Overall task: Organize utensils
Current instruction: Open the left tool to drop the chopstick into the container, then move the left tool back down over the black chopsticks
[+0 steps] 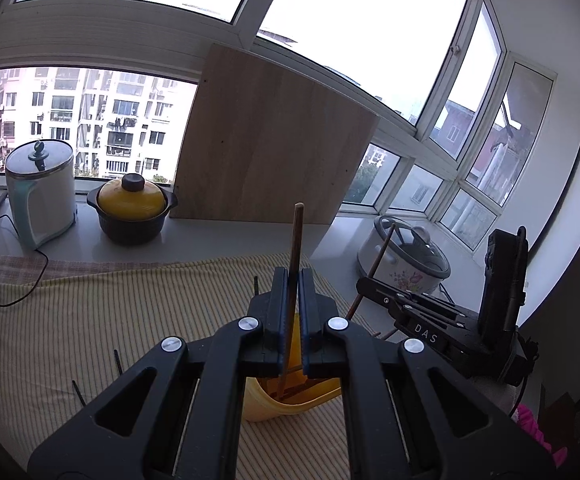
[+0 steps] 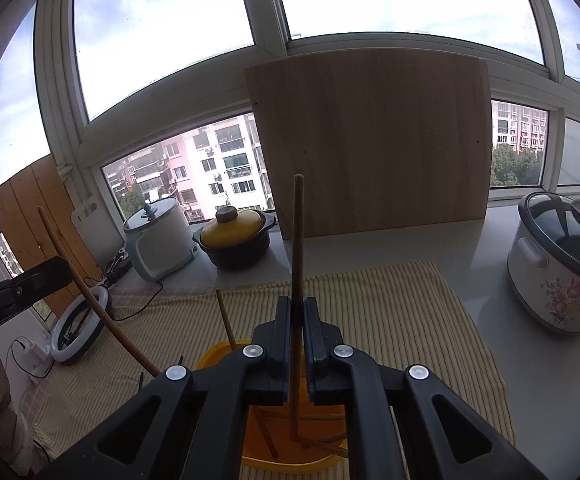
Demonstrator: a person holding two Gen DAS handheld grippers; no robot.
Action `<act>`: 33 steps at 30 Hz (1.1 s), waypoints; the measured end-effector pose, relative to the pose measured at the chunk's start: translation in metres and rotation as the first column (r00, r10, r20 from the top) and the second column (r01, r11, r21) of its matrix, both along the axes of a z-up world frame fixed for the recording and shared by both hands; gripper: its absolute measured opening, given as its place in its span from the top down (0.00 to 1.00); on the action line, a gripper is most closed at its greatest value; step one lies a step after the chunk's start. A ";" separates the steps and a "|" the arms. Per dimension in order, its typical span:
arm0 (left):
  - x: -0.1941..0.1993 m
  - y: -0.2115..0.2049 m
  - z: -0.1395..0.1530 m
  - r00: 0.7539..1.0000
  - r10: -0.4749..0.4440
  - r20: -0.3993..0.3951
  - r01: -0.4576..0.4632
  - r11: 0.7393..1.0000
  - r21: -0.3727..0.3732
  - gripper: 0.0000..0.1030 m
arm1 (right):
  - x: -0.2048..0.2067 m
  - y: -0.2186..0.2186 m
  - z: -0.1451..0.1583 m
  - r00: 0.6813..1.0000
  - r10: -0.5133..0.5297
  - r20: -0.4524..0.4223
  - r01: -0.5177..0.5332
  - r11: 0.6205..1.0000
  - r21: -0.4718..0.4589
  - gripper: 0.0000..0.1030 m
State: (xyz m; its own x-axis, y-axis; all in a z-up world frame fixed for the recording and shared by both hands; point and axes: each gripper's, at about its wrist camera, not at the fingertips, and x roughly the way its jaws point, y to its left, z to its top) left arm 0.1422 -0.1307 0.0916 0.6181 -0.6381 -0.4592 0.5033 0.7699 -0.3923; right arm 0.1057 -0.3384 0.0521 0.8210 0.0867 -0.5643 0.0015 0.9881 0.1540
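Note:
In the left wrist view my left gripper [image 1: 293, 276] is shut on a thin brown chopstick [image 1: 297, 236] that stands almost upright. Its lower end dips into a yellow holder [image 1: 290, 404] below the jaws. My right gripper [image 1: 365, 283] shows at the right, clamped on a second slanting chopstick [image 1: 379, 258]. In the right wrist view that right gripper [image 2: 297, 302] grips its chopstick [image 2: 298, 232] upright, tip inside the yellow holder [image 2: 216, 354]. Another stick [image 2: 224, 316] leans in the holder. At the far left, the left gripper [image 2: 60, 272] carries its chopstick [image 2: 90, 300].
A yellow striped cloth [image 2: 409, 320] covers the counter. Along the window sill stand a white kettle [image 1: 42, 196], a yellow-lidded black pot [image 1: 132, 210] and a leaning wooden board [image 1: 274, 140]. A floral slow cooker [image 2: 557, 268] sits right; a ring light [image 2: 78, 328] lies left.

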 end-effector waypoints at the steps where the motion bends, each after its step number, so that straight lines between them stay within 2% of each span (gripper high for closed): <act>1: 0.000 -0.001 -0.004 1.000 -0.003 -0.007 0.003 1.000 0.005 0.97 | 0.000 0.000 -0.002 1.000 -0.001 -0.005 0.001 1.000 0.000 0.97; 9: 0.003 -0.005 -0.025 0.998 -0.025 -0.059 0.027 0.999 0.024 0.97 | 0.000 0.002 -0.011 0.999 0.002 -0.032 -0.002 1.000 0.001 0.96; 11: 0.003 -0.006 -0.029 0.997 -0.029 -0.071 0.031 0.999 0.027 0.97 | -0.001 0.004 -0.011 0.999 -0.002 -0.035 0.002 1.000 -0.002 0.93; 13: 0.003 -0.005 -0.033 0.996 -0.033 -0.077 0.036 0.999 0.032 0.97 | -0.001 0.004 -0.011 0.999 0.000 -0.036 0.000 1.000 0.003 0.87; 14: 0.003 -0.005 -0.034 0.996 -0.034 -0.079 0.037 0.999 0.037 0.97 | -0.002 0.005 -0.010 0.999 -0.001 -0.035 0.001 1.000 0.003 0.77; 15: 0.004 -0.005 -0.035 0.996 -0.035 -0.082 0.038 0.998 0.041 0.91 | -0.002 0.005 -0.010 1.000 -0.004 -0.030 0.004 1.000 0.001 0.71; 16: 0.003 -0.004 -0.036 0.996 -0.035 -0.083 0.038 0.998 0.043 0.75 | -0.003 0.006 -0.009 1.000 -0.007 -0.026 0.007 1.000 -0.001 0.71; 18: 0.002 -0.001 -0.038 0.997 -0.028 -0.076 0.031 0.999 0.042 0.66 | -0.005 0.006 -0.009 1.000 -0.013 -0.024 0.013 1.000 -0.001 0.68; 19: 0.002 0.001 -0.038 0.997 -0.026 -0.077 0.029 0.999 0.042 0.66 | -0.005 0.006 -0.009 1.000 -0.013 -0.023 0.013 1.000 0.002 0.66; 21: 0.002 0.006 -0.040 0.996 -0.021 -0.082 0.024 0.999 0.036 0.66 | -0.006 0.007 -0.009 1.000 -0.015 -0.020 0.015 1.000 -0.002 0.53; 25: 0.001 0.018 -0.045 0.997 -0.001 -0.083 0.005 0.999 0.043 0.66 | -0.009 0.011 -0.009 1.000 -0.015 -0.015 0.015 1.000 -0.018 0.48; 27: 0.000 0.026 -0.048 0.996 0.010 -0.087 -0.006 0.999 0.049 0.66 | -0.011 0.014 -0.009 1.000 -0.014 -0.009 0.014 1.000 -0.021 0.40; 31: 0.000 0.045 -0.054 0.994 0.043 -0.098 -0.038 0.998 0.056 0.66 | -0.015 0.023 -0.005 1.000 -0.002 0.004 0.003 0.999 -0.041 0.31; 33: 0.000 0.055 -0.057 0.993 0.066 -0.101 -0.059 0.996 0.067 0.64 | -0.018 0.030 -0.003 1.000 0.011 0.014 -0.010 0.998 -0.059 0.22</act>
State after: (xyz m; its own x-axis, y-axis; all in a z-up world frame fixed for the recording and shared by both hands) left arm 0.1426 -0.0756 0.0349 0.6032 -0.5668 -0.5612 0.4126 0.8238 -0.3887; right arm 0.0877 -0.3083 0.0489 0.8280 0.0621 -0.5572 -0.0104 0.9954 0.0956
